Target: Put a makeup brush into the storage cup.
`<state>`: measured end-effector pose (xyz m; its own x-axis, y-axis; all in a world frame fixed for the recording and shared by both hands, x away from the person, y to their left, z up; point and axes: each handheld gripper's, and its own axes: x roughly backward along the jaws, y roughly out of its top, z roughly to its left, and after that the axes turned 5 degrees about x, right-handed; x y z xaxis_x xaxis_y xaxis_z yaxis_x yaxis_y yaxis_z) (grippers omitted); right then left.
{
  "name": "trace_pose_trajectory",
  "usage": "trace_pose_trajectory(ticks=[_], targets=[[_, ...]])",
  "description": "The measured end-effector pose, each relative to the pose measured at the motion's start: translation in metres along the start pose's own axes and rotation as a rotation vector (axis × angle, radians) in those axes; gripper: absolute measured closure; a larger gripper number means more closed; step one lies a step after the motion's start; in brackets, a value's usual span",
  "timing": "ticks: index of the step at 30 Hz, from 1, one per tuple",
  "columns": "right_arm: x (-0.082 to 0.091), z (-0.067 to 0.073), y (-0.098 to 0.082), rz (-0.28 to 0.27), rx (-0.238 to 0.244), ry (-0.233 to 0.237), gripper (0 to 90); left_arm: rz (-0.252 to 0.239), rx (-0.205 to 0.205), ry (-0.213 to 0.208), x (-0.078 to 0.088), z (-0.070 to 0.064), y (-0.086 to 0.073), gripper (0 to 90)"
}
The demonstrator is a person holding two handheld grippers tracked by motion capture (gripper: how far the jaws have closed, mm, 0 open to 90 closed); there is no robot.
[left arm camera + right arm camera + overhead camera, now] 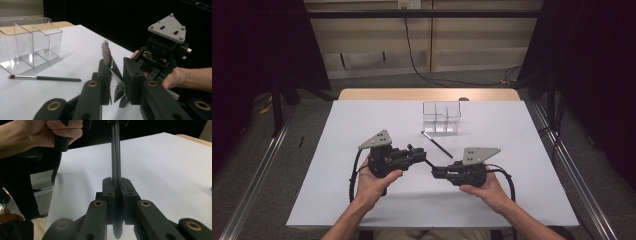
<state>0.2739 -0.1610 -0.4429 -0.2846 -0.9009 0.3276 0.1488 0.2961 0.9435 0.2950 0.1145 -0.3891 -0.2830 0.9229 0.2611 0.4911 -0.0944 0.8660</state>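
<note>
A makeup brush (106, 52) with grey bristles and a black handle (116, 152) spans the gap between my two grippers, just above the white table. My left gripper (424, 159) has its jaws against the brush's metal collar just below the bristles, which stick up past the jaw tips. My right gripper (117, 187) is shut on the far end of the handle. The two grippers face each other near the table's front middle. A second, thinner black brush (437, 144) lies flat on the table in front of a clear divided organizer (441, 117).
The white table (362, 120) has its tan far edge behind the organizer. Metal rails run along the floor on both sides, and dark curtains hang at left and right. Each gripper's cable loops down beside the person's hands.
</note>
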Motion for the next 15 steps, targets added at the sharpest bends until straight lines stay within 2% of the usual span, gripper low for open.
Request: trace_pose_trajectory(ticks=[6,11,15], targets=[[-0.0015,-0.0002,-0.0008,0.004,-0.006,0.006,83.4,0.005,0.002,-0.019,-0.0003,-0.0004,0.0008,80.6],[-0.0022,0.0001,-0.0011,0.001,-0.012,0.011,82.4,0.007,0.009,-0.054,0.0003,-0.0017,0.001,83.1],[-0.0029,-0.0003,-0.0021,0.001,-0.024,0.021,80.2,0.013,-0.01,-0.061,0.0006,-0.0051,0.0017,84.1]])
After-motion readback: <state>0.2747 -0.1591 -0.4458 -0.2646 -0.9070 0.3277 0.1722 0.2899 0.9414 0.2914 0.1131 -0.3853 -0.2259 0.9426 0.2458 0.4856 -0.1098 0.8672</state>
